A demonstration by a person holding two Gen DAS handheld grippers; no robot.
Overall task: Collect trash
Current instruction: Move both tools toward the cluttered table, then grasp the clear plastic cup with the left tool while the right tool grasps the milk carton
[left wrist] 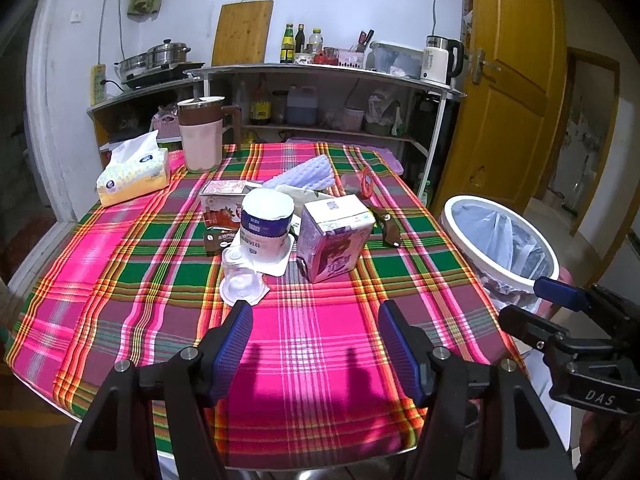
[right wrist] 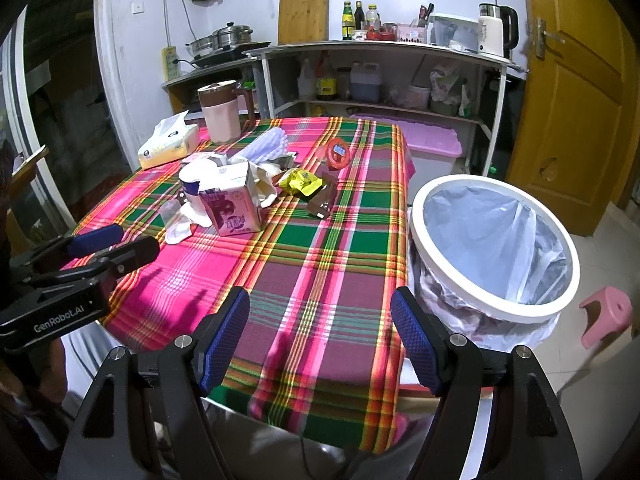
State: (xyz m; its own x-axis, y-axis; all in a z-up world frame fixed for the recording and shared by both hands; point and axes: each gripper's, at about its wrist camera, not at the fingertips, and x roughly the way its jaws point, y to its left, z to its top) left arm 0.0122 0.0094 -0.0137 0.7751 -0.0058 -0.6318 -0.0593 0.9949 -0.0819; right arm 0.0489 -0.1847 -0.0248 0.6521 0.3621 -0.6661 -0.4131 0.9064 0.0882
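Currently both grippers, left gripper (left wrist: 314,344) and right gripper (right wrist: 320,336), wide open, empty, above worktop (left wrist: 304,332); milk carton (left wrist: 334,236) upright mid-worktop; bin (right wrist: 494,248) beside worktop.

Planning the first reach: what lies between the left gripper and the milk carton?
Bare plaid cloth only, in the left wrist view, from the open left gripper to the milk carton.

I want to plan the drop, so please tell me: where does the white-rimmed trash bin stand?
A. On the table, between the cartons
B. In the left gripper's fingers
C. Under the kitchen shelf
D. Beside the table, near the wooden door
D: the trash bin stands off the plaid table's edge, toward the wooden door.
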